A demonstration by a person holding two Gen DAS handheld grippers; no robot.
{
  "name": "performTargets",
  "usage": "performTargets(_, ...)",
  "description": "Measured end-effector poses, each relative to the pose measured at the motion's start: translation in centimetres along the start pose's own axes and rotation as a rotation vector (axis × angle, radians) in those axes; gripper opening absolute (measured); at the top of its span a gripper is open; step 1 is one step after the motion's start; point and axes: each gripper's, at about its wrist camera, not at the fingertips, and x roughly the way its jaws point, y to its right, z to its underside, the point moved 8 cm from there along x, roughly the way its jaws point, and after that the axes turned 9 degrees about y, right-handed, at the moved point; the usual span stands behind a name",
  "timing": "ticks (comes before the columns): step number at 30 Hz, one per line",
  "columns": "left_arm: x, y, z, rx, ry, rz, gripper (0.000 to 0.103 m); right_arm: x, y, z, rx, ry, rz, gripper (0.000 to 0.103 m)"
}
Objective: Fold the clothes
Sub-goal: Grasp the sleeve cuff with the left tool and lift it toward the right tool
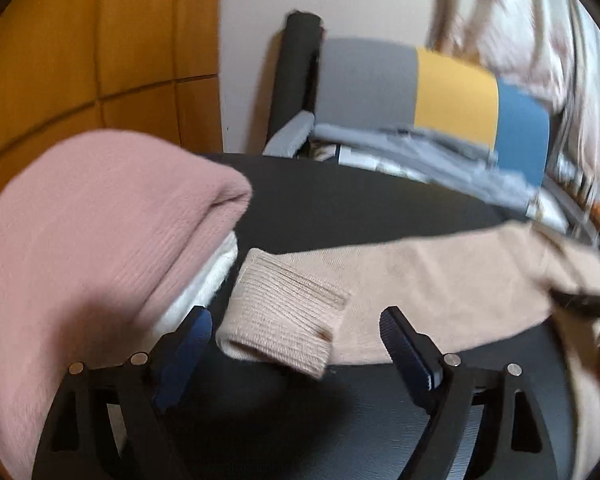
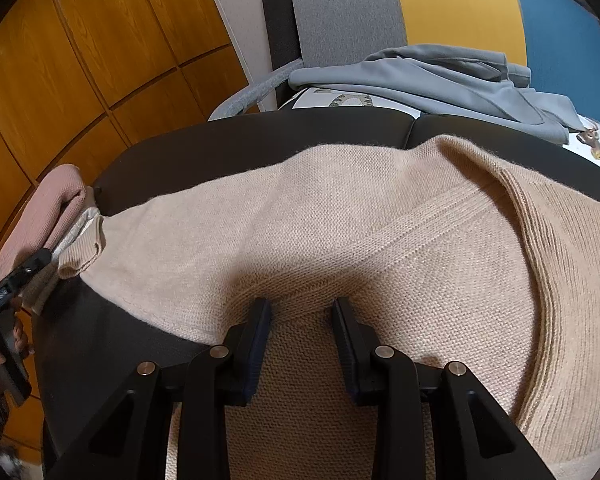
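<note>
With 1 pink sweater folded, the beige sweater lay unfolded — left gripper wide open and empty, right gripper pinching its knit.

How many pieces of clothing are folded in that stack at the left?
2 show: a pink knit on top and a white one under it, beside the beige sweater's cuff. More may be hidden underneath.
</note>
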Motion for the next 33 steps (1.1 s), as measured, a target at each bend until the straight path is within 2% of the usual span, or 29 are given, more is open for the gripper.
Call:
performTargets(1,0.6,0.0,0.2,0.033,-0.019,-0.026,0.087,0.0,0.0,0.0,-0.001,0.000,0.000,0.033)
performTargets(3,1.8,0.1,0.7,0.066,-0.065,-0.052,0.064,0.0,0.0,0.0,-0.002,0.000,0.001,0.033)
performTargets(4,2.4,0.0,1.1,0.051,-0.096,-0.039,0.050,0.0,0.0,0.0,-0.002,0.000,0.001,0.033)
performTargets(5,2.8,-0.1,1.3,0.030,-0.119,-0.038,0.040,0.1,0.0,0.0,-0.002,0.000,0.002,0.033)
performTargets(6,2.9,-0.3,1.5,0.015,-0.127,-0.040,0.034,0.1,0.0,0.0,-0.002,0.000,0.002,0.033)
performTargets(7,2.8,-0.5,1.6,0.004,-0.128,-0.041,0.017,0.1,-0.1,0.0,-0.001,0.001,0.002,0.033)
performTargets(8,2.8,-0.6,1.6,-0.002,-0.130,-0.048,0.010,0.1,-0.1,0.0,-0.001,0.001,0.002,0.033)
performTargets(11,1.9,-0.9,1.1,-0.076,-0.105,-0.007,0.009,0.1,-0.1,0.0,0.000,0.001,0.003,0.033)
performTargets(17,-1.2,-2.3,-1.9,-0.333,-0.005,0.124,0.009,0.1,-0.1,-0.1,0.005,0.001,0.000,0.034)
performTargets(21,-3.2,-1.9,-3.5,-0.496,0.035,0.271,0.009,0.1,-0.1,-0.2,0.010,-0.008,-0.004,0.034)
performTargets(24,-4.5,-0.6,-4.5,-0.564,0.059,0.358,0.009,-0.6,-1.0,-0.8,-0.026,-0.008,0.017,0.034)
performTargets(25,-4.9,0.0,-4.8,-0.576,0.066,0.381,0.009,-1.1,-1.8,-1.1,-0.027,0.001,-0.006,0.036)
performTargets(27,-5.5,1.2,-5.2,-0.595,0.073,0.426,0.009,-2.6,-5.1,-1.9,0.050,0.013,-0.200,0.036)
performTargets(28,-5.7,1.9,-5.2,-0.598,0.071,0.443,0.009,-3.3,-6.6,-2.2,0.089,0.010,-0.297,0.040)
performTargets(30,-5.3,3.4,-5.2,-0.606,0.068,0.466,0.009,-3.6,-9.8,-2.5,0.189,-0.052,-0.490,0.047)
performTargets(32,-4.9,4.9,-5.2,-0.615,0.065,0.486,0.009,-3.2,-11.9,-3.1,0.325,-0.086,-0.611,0.059)
performTargets(33,-4.9,5.4,-5.0,-0.627,0.063,0.498,0.009,-2.5,-12.1,-3.4,0.410,-0.095,-0.629,0.068)
